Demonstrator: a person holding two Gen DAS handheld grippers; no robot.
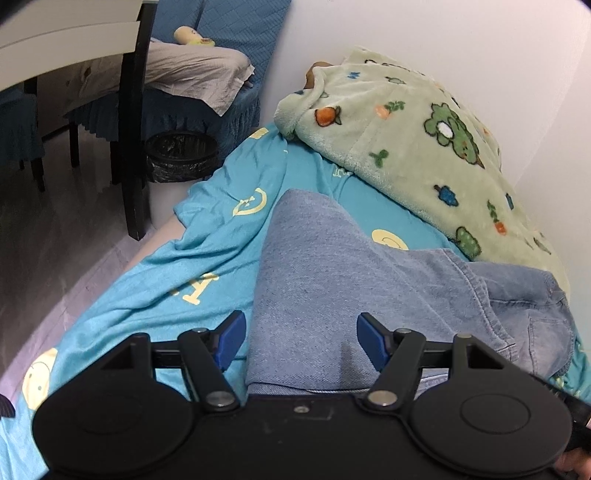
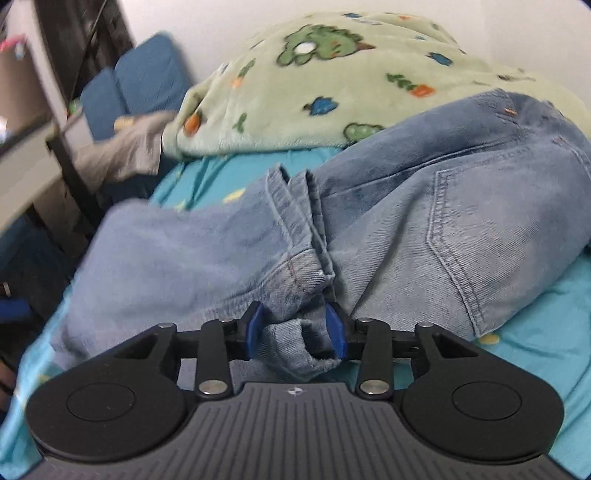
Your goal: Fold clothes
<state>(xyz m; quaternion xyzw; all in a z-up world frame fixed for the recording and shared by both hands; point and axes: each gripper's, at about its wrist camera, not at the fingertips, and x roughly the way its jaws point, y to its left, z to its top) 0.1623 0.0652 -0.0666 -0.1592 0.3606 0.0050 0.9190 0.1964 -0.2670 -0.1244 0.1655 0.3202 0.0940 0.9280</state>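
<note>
On turquoise sheet by white wall: jeans; left gripper fingers spread, right gripper pinching hem.

The left wrist view looks from just behind the left claw, set close above the bed and facing along it toward the white wall, with the floor and a chair falling away at its left edge. The right wrist view sits lower and nearer behind the right claw, facing the same wall, and is partly blurred. Both share the jeans, the turquoise sheet and the green fleece blanket.
</note>
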